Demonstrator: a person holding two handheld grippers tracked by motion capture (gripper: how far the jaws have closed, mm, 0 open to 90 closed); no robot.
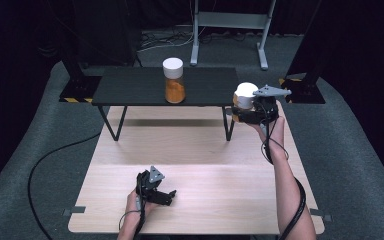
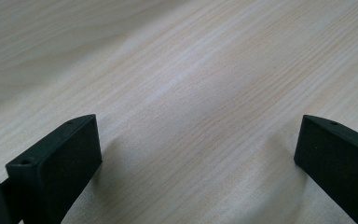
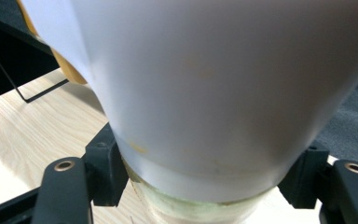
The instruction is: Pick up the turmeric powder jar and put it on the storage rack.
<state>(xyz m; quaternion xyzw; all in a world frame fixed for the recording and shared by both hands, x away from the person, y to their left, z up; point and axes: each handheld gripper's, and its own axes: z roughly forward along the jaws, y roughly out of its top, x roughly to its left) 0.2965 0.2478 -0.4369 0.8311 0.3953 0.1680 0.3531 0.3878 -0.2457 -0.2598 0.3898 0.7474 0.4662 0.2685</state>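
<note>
Right gripper (image 1: 252, 111) clamps a white-lidded jar of orange powder (image 1: 244, 100) beside the low black shelf (image 1: 130, 87) bearing a matching jar (image 1: 173, 80), while the left gripper (image 1: 161, 192) rests open-jawed on the pale wooden table (image 1: 205, 145).

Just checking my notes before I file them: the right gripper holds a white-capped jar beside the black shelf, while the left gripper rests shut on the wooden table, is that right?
Not quite. The left gripper is open: the left gripper view shows its jaws standing wide apart over the bare wooden table. The rest holds: the right gripper is closed on a white-capped jar beside the black shelf.
</note>
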